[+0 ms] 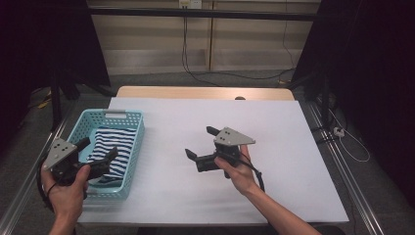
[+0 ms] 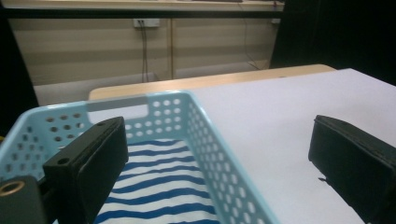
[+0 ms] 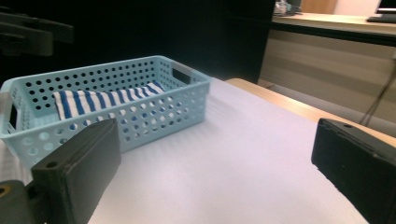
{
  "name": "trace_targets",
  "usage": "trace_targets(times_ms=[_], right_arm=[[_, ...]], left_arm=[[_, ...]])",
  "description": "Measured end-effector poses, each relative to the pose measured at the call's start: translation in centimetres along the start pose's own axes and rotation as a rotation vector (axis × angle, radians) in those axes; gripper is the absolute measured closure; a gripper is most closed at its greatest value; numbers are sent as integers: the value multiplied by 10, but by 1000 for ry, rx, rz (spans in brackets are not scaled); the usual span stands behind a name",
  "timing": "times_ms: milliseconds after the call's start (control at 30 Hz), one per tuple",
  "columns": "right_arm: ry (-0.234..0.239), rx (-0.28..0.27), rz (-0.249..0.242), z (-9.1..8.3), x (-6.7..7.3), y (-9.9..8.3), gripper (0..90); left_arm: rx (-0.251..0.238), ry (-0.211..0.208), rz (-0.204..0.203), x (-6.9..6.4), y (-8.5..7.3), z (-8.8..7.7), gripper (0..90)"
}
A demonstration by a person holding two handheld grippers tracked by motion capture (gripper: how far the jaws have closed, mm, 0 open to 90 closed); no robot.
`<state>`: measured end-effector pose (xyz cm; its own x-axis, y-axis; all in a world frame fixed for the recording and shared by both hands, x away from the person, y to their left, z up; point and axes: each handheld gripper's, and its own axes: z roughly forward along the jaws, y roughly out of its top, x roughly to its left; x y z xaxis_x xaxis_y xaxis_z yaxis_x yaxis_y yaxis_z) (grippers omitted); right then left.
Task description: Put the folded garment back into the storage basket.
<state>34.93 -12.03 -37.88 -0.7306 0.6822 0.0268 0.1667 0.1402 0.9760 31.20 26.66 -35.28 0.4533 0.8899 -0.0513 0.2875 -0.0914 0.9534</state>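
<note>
Our left hand-held gripper (image 1: 100, 152) hangs over the near end of the basket (image 1: 135, 147) with its jaws spread wide and nothing between them; in the left gripper view one jaw stands over the cloth and the other beyond the basket's right wall, over the worktop (image 1: 293, 161). Our right hand-held gripper (image 1: 200, 142) sits well apart from it, above the bare middle of the worktop, jaws likewise open and empty.

The striped cloth (image 1: 115, 147) lies folded flat in the bottom of the basket, touching its floor. We judge it light, soft and limp: it will sag and unfold once lifted, so a pinch on a single layer would let the rest trail. It is not slippery or fragile. We would take hold at a folded edge, closing on the whole thickness, best at the end nearest our left jaws.

The cloth looks like knit or woven fabric, white with dark blue bands, slightly rumpled. The basket is pale blue moulded plastic, rectangular, its walls pierced with rows of round holes and a handle slot at each end; stiff but light, so it may slide if the cloth drags. The worktop is covered by a smooth, matt white sheet, with a pale wooden edge at the far side.
</note>
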Motion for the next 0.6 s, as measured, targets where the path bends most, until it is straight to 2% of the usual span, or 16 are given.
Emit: trace_targets(times_ms=[133,200,333,400,500,600], right_arm=[[-44,-11,24,-17,-13,-5,8],[-60,-15,36,-25,-18,-8,8],[-96,-24,48,-41,-26,-12,8],[-117,-18,51,-49,-30,-15,8],[-157,-13,55,-58,-35,-19,12],[-191,-23,66,-69,-40,-25,13]], left_arm=[[-15,5,11,-15,0,1,49],[-8,-10,24,-22,1,2,49],[-1,-37,13,-31,0,9,49],[-3,-49,20,-34,1,15,49],[-16,-33,34,-39,1,22,49],[-9,-61,40,-44,1,27,49]])
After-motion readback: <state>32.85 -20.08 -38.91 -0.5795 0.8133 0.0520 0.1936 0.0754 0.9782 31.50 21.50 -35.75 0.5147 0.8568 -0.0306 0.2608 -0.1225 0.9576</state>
